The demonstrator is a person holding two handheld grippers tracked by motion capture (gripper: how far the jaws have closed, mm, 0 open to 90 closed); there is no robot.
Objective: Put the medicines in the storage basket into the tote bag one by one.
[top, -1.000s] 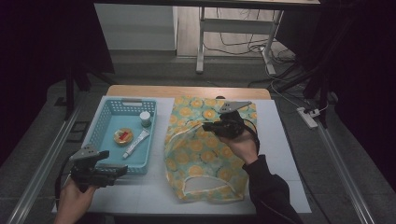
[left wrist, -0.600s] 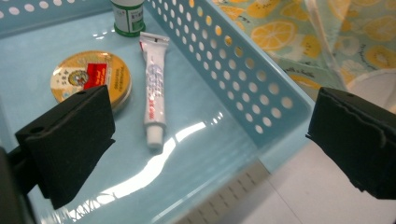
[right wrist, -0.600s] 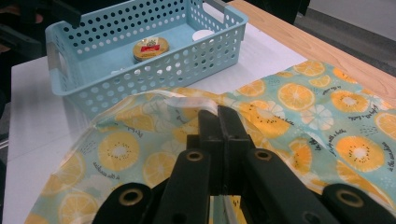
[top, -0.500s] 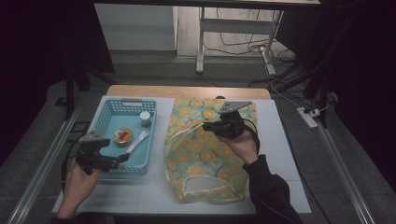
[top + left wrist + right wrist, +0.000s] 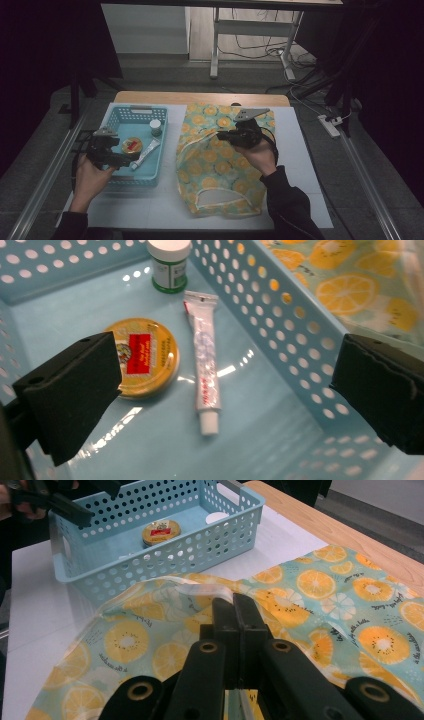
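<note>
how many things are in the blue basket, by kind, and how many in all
round yellow tin: 1
white tube: 1
small green jar with white lid: 1
total in the blue basket: 3

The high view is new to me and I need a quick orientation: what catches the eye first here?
The bag printed with orange slices lies flat mid-table, and the right tool is shut on its cloth near the left edge. Left of it stands a pale blue perforated basket holding a yellow tin, a white tube and a small green jar; the left tool hangs open over them.
</note>
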